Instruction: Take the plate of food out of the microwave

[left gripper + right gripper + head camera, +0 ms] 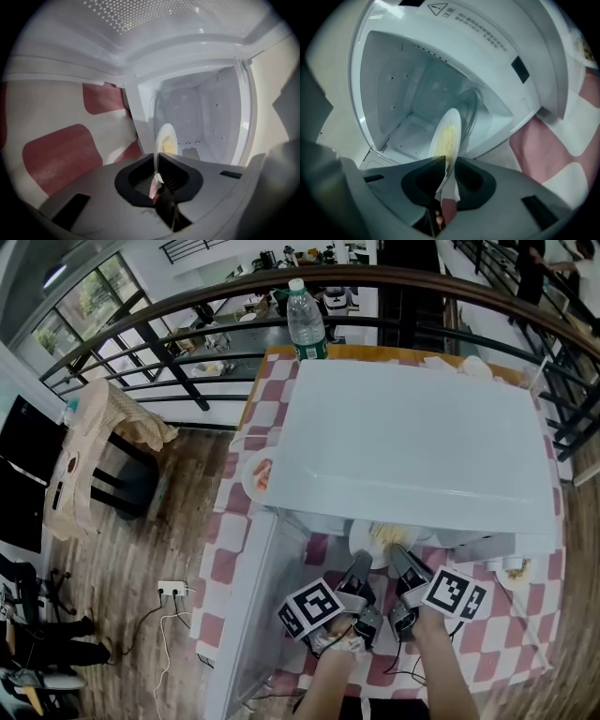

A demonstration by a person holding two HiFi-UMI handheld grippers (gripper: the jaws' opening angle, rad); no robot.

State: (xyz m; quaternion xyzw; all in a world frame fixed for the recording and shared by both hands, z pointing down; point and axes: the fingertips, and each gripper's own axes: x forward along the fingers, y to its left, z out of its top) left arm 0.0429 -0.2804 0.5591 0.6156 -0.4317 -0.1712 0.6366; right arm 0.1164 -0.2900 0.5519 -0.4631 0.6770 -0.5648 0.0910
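Both my grippers grip one plate (383, 537) of pale yellow food at the mouth of a white microwave (412, 427), seen from above at the lower centre of the head view. My left gripper (360, 562) has its jaws pressed onto the plate's near rim; in the left gripper view the plate (166, 138) stands edge-on just above the left gripper (157, 158), with the lit, white microwave cavity (208, 117) behind it in the centre right of the frame. My right gripper (404, 559) sits just beside the left one and pinches the same rim; the right gripper view shows the plate (446, 133) rising out of the closed jaws of the right gripper (448, 161), its food facing left, against the open cavity (408, 93) in the upper left. The microwave door (239, 615) hangs open at the lower left of the head view, over a red-and-white checked tablecloth (228, 563). A water bottle (306, 320) stands at the table's far edge, at the top centre, and a second plate (257, 474) shows partly at the microwave's left side.
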